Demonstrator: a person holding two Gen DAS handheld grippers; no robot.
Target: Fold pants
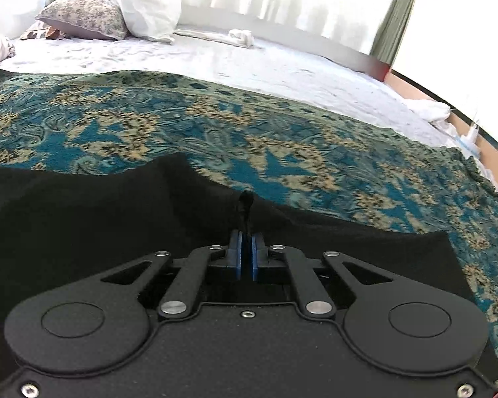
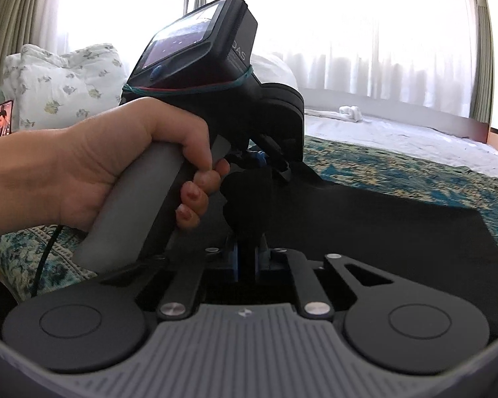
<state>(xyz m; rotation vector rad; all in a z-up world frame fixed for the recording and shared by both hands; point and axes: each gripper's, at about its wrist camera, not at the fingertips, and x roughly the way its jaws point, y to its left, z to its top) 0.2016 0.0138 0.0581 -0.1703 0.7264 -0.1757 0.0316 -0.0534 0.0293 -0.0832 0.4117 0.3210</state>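
Left gripper (image 1: 246, 237) has its blue pads nearly pressed together, pinching a small raised fold of the black pants (image 1: 83, 219) at their far edge. Right gripper (image 2: 246, 248) is likewise closed down on a bunched dark hump of the same pants, fabric filling the narrow gap between the pads. In the right wrist view the left hand (image 2: 116, 162) wraps the grey handle of the other gripper, just beyond and left of the right jaws, so the two pinch points sit close together. Pants lie near the viewer on a teal and tan patterned blanket (image 1: 215, 126), spread flat to the left and right of the pinches; the far edge rises in peaks where pinched, and the right-hand end shows a straight edge and squared corner. Fabric is plain black, matte, few details readable. Beyond the pants the blanket is bare all the way to its far edge, then a white sheet (image 1: 249, 63) continues far. Blanket's right edge drops off the bed at far right. Pillows (image 1: 89, 16) sit far left, a small white folded cloth (image 1: 239, 37) far centre by the curtained window.
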